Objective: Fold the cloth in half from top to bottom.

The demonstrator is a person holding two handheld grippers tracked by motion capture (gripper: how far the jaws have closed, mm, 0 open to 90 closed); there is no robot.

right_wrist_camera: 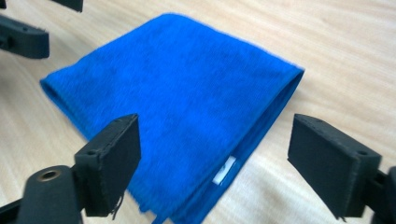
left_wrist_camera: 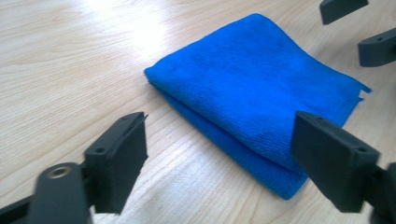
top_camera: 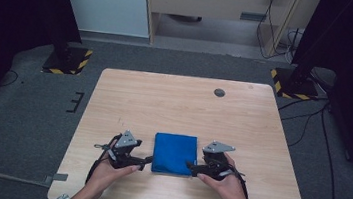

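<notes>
Wood-grain table [top_camera: 174, 99], 1 of it, light top w/ 1 small dark round cap [top_camera: 219, 92] near the far right corner and grey tape tabs at the near corners; it stands on grey carpet [top_camera: 27, 112], 2 black stands w/ yellow-black striped feet [top_camera: 68, 60] at the far left & right, white wall panel and a pale desk behind. 1 blue cloth [top_camera: 174, 153], folded to a neat square, lies flat on the near-centre of the table; small white tag [right_wrist_camera: 224, 170] at its edge in the right gripper view. 2 grippers, 1 per hand: left gripper [top_camera: 146, 160] just beside the cloth's near left corner, right gripper [top_camera: 191, 166] just beside its near right corner. Both sets of jaws stand wide apart, nothing pinched; in the gripper views each pair of fingers straddles a cloth corner w/o pressing on it.
</notes>
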